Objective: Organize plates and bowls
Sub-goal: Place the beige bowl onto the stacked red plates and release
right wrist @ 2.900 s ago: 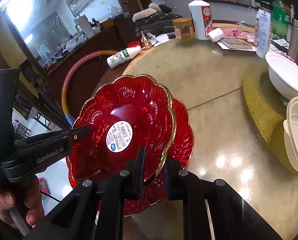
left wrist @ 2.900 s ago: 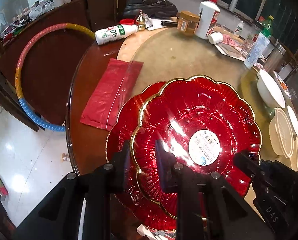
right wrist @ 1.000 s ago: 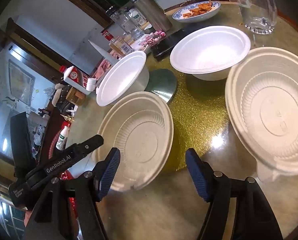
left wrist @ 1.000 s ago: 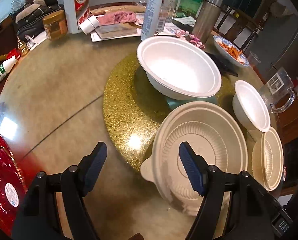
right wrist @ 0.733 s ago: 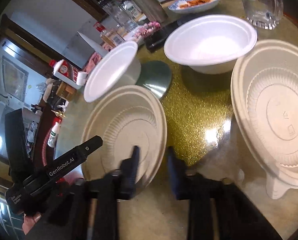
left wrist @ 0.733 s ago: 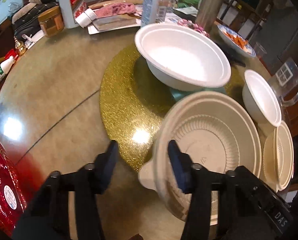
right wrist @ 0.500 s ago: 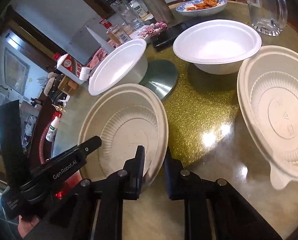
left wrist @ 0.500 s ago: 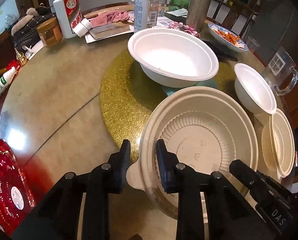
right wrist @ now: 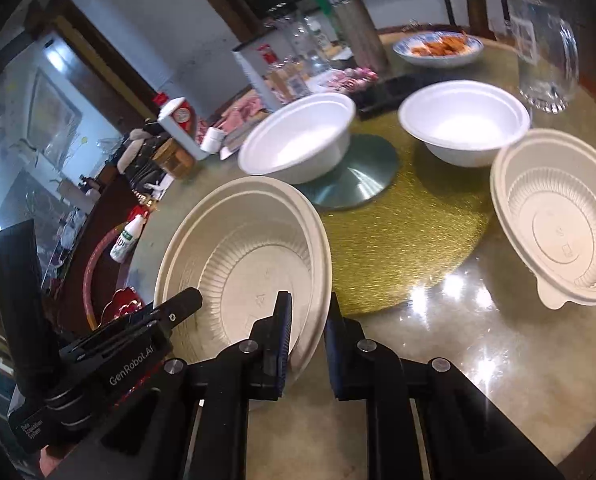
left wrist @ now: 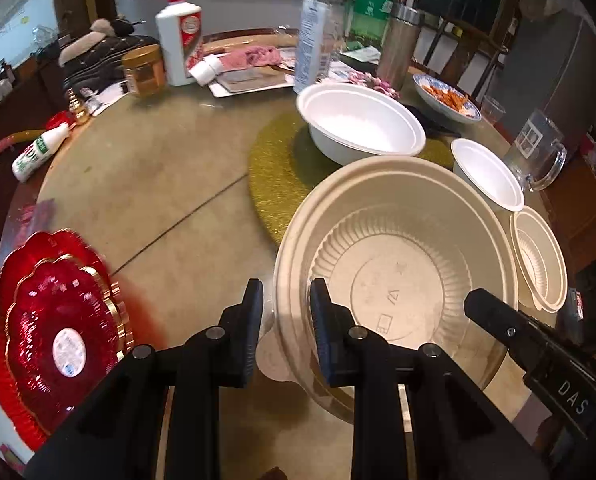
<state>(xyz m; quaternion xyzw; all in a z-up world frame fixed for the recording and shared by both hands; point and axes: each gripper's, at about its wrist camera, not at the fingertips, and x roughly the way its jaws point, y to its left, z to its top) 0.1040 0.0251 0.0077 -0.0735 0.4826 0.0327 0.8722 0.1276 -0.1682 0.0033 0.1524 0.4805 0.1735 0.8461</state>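
A large beige ribbed bowl (left wrist: 398,264) is held by both grippers. My left gripper (left wrist: 285,312) is shut on its near left rim. My right gripper (right wrist: 308,328) is shut on its opposite rim; the same bowl shows in the right wrist view (right wrist: 245,272), lifted and tilted above the table. A second beige bowl (right wrist: 558,232) sits at the right. A large white bowl (left wrist: 358,124) and a small white bowl (left wrist: 490,176) stand behind. Two stacked red plates (left wrist: 53,328) lie at the table's left edge.
A gold glitter mat (left wrist: 281,160) covers the table's middle. Bottles, a jar (left wrist: 143,70), a steel flask (left wrist: 398,46), a food dish (left wrist: 446,98) and a glass pitcher (left wrist: 538,156) crowd the far side. A white squeeze bottle (left wrist: 37,152) lies at the left.
Both grippers closed on the large beige bowl's rim from opposite sides, then raised and tilted it. Earlier they let go of the red plates and swung over to the bowls.
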